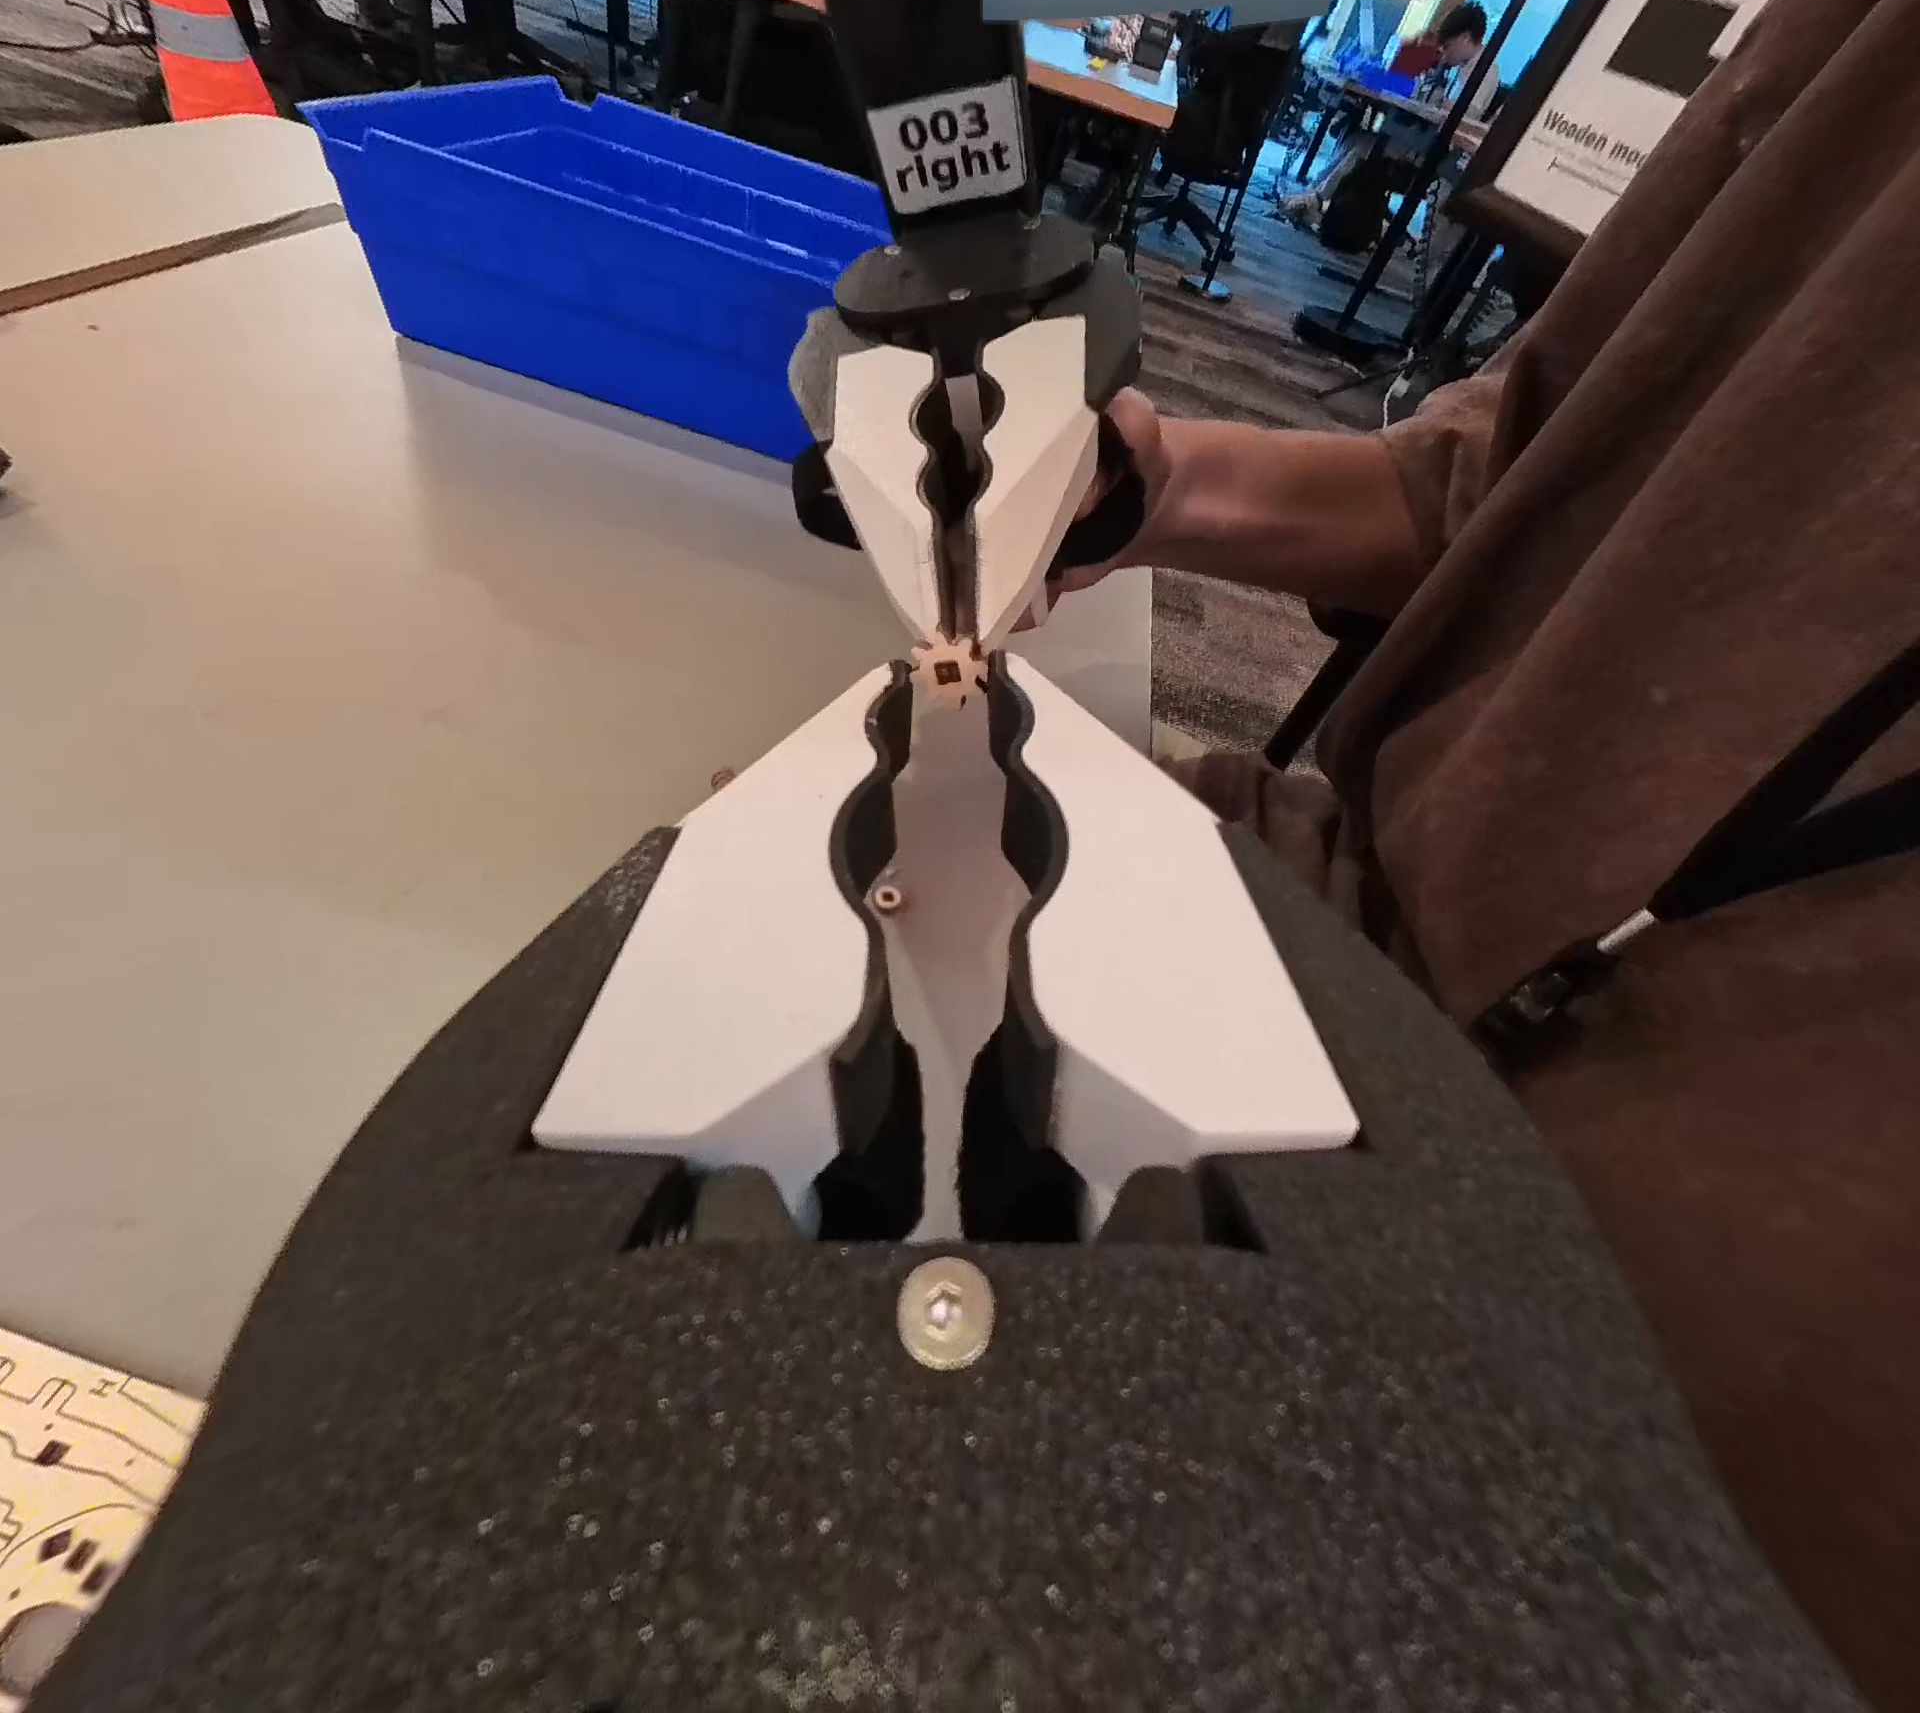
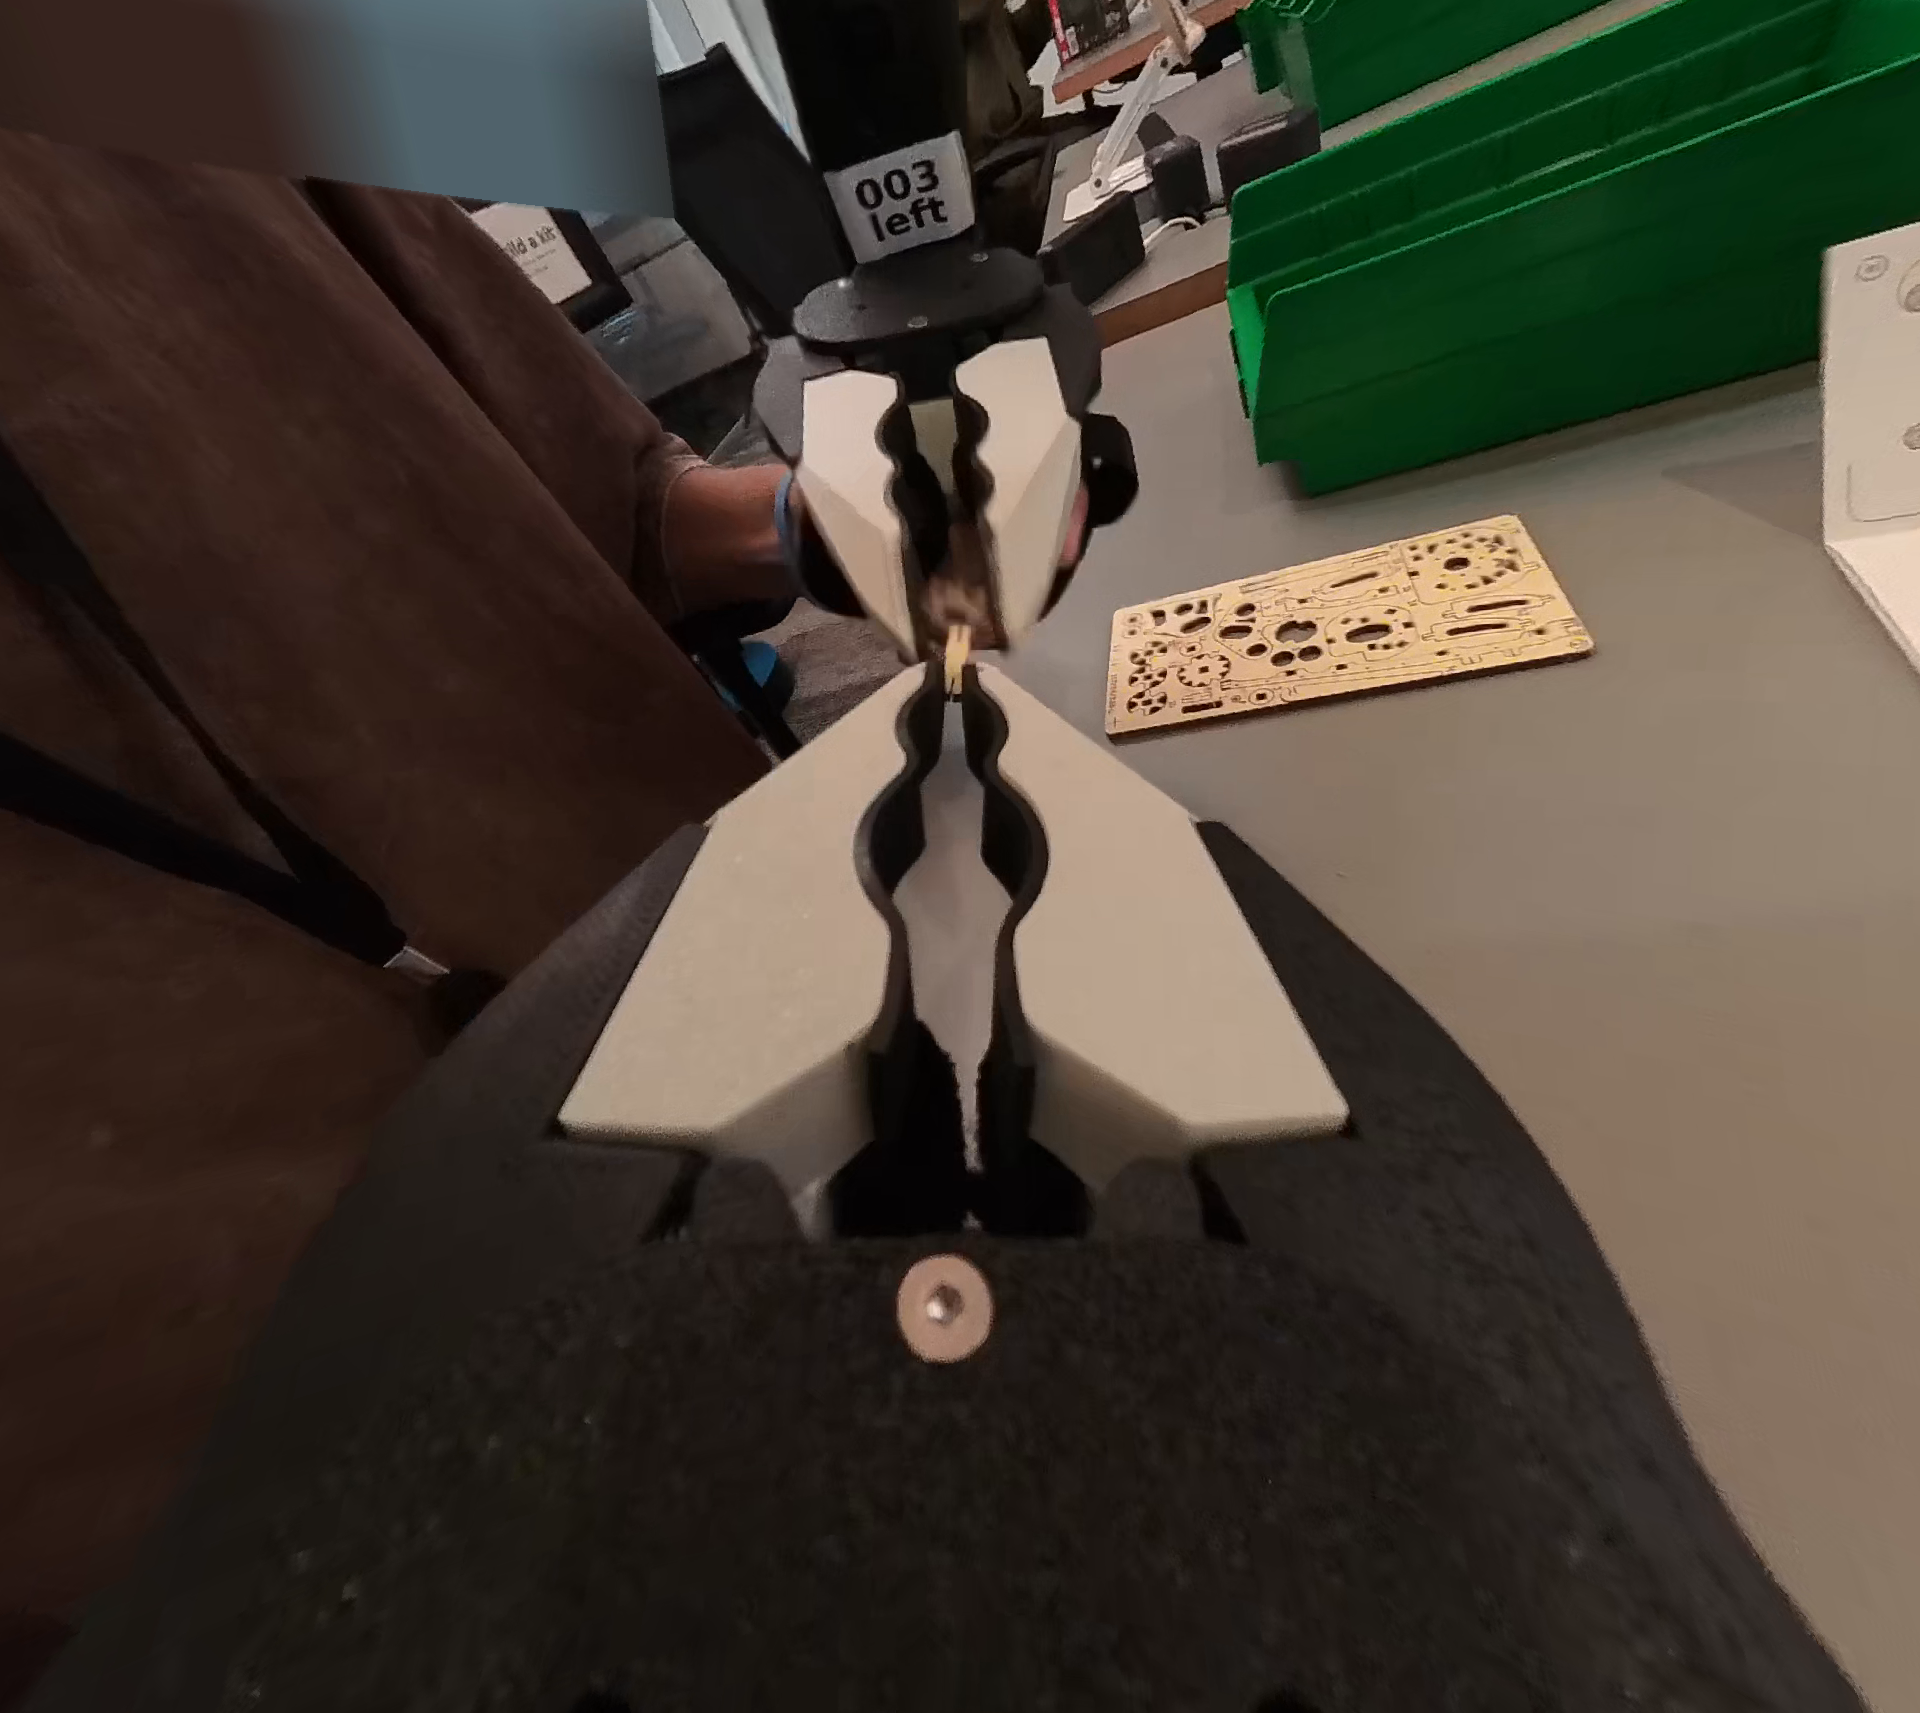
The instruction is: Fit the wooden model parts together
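The left gripper (image 1: 948,676) pinches a small toothed wooden gear (image 1: 945,672). The right gripper (image 2: 951,674) is clamped on what looks like a thin wooden piece (image 2: 953,653), tips meeting above the worktop (image 1: 312,624).

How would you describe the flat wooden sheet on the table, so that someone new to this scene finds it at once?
Start from the grey table in the right wrist view and find the green bins along its far side. In front of them lies the wooden sheet, a thin, pale rectangle lying flat. Unlike the bins, it is full of cut-out holes and part outlines.
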Motion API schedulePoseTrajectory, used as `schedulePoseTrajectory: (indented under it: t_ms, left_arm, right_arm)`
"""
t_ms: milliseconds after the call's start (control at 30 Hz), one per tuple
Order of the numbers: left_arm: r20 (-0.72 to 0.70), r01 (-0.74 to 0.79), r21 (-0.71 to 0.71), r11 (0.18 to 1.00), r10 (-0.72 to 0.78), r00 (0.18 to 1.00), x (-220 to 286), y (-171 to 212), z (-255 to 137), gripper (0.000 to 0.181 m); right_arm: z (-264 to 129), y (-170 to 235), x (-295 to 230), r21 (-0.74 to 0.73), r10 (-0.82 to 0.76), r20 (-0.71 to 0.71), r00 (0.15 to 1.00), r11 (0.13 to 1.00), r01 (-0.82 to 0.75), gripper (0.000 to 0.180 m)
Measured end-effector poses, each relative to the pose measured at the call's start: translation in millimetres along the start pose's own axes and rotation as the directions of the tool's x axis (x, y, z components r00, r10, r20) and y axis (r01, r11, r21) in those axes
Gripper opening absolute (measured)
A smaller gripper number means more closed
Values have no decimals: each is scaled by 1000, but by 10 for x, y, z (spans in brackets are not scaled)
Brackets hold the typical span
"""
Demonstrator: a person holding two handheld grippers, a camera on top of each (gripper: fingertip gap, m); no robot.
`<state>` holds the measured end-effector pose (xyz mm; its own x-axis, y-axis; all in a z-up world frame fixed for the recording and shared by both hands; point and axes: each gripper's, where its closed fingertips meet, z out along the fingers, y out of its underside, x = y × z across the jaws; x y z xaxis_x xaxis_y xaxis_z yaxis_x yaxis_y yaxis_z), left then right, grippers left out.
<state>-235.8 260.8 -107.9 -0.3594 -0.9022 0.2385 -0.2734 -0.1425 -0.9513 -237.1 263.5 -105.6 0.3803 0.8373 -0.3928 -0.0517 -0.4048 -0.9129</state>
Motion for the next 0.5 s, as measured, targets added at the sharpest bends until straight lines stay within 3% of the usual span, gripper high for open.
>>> schedulePoseTrajectory:
  t_ms: [100,267,333,400,500]
  left_arm:
    - [-12,63,108,992,-62,998,-77,-171,-187,11]
    - [5,60,79,995,-61,998,-132,-73,-195,12]
    - [13,42,57,997,-43,999,-128,-29,-146,12]
    - [22,31,53,998,-33,999,-139,-17,-131,12]
    - [25,40,47,998,-41,999,-180,22,-128,12]
  right_arm:
    - [-151,-30,60,14,-1,-22,1000,1000,1,2]
    - [-132,36,160,-17,2,-62,998,1000,-3,2]
    - [-113,204,388,-115,-43,-201,979,993,20,3]
    - [-140,503,731,-307,-160,-379,911,951,39,3]
    - [-59,916,984,-501,-252,-434,865,866,1,3]
